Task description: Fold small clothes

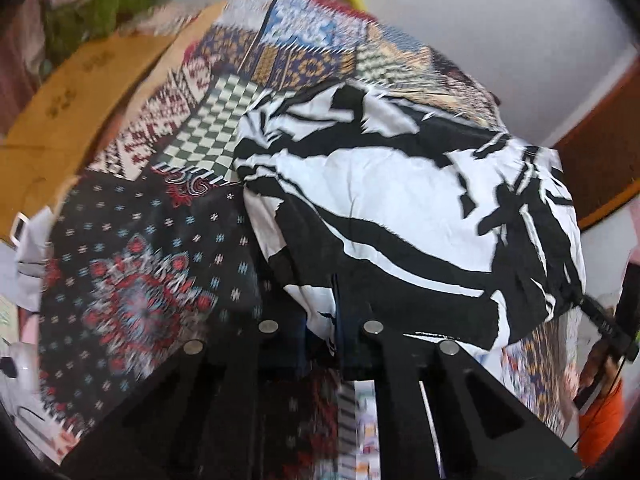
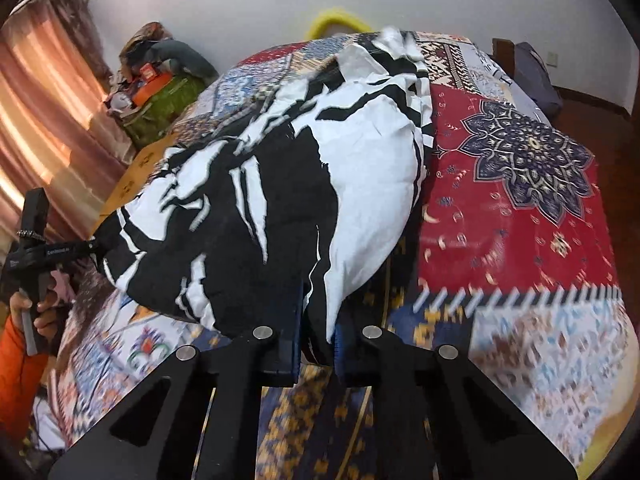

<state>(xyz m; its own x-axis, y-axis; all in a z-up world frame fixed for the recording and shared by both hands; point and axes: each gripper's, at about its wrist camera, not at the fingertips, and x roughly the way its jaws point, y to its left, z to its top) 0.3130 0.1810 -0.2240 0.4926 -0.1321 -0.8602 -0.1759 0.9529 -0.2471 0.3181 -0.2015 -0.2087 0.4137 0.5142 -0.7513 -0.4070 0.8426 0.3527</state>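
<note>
While it drapes over the patchwork bedspread (image 2: 516, 240), both tools pinch the black-and-white garment (image 2: 260, 200).

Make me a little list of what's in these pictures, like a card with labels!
cloth: black-and-white patterned fabric garment, bunched and lifted
under it: colourful patchwork bedspread
left gripper: shut on one edge of the garment
right gripper: shut on another edge, cloth pinched between its fingers
person: hand in an orange sleeve on the left gripper's handle
behind: white wall, pink curtain
fold: not yet done
</note>
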